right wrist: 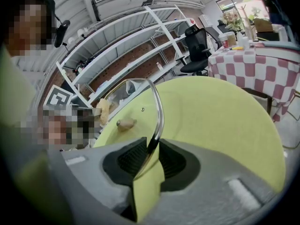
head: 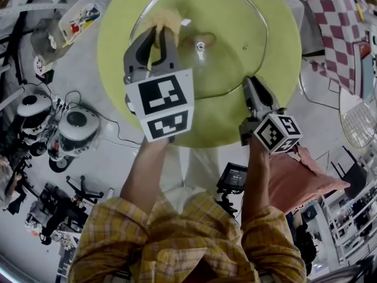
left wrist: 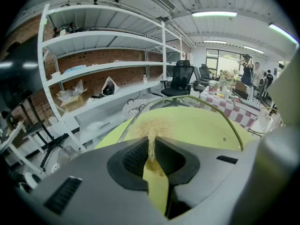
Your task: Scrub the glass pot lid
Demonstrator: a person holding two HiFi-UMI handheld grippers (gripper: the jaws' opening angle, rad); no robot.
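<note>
Forearms in plaid sleeves are stretched forward over the round yellow-green table (head: 283, 34), and both grippers are angled downward. The glass pot lid (head: 235, 52) is held over the table by its metal rim, which is pinched between the jaws of the right gripper (head: 250, 84). A tan fibrous scrubber (head: 162, 19) is clamped in the left gripper (head: 159, 35) and pressed against the lid near its far left edge.

Bright ceiling strip lights (left wrist: 215, 14) — heavy fisheye warp, dark vignetted corners.
</note>
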